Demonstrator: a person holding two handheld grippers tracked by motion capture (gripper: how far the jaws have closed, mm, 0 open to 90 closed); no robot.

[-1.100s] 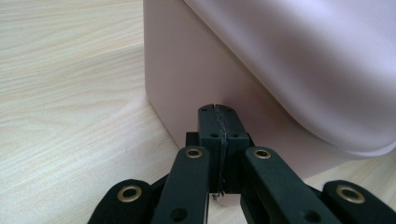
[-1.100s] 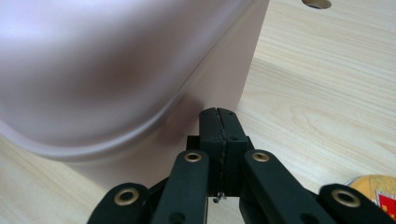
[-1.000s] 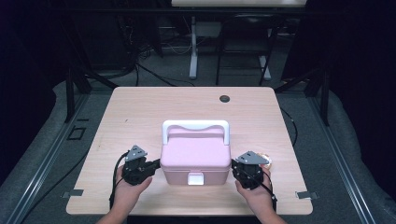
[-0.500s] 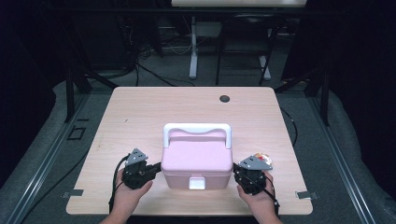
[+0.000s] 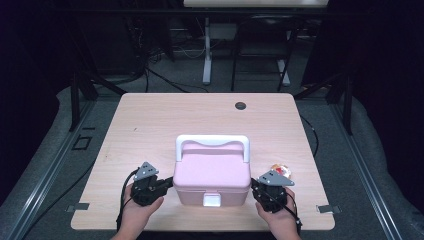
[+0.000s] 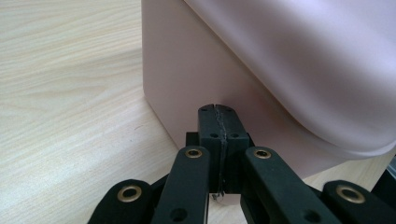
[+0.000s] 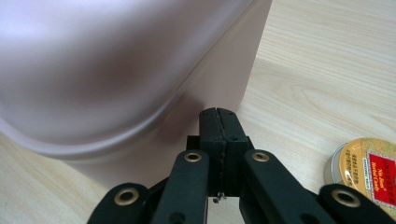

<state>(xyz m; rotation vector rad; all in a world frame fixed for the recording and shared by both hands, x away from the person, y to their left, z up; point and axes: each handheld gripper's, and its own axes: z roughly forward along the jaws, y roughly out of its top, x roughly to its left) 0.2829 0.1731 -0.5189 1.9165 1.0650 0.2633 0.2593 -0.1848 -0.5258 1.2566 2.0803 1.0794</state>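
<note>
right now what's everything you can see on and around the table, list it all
box: 1, pink with white handle and white front latch, lid down, near edge of table between the grippers
tin: 1, round, gold with red label, on table just right of the box
small round disc: 1, dark, far side of table
table: 1, light wood
left gripper: 1, black, jaws shut, tips at the box's left wall
right gripper: 1, black, jaws shut, tips at the box's right wall
hands: 2, each holding a gripper
</note>
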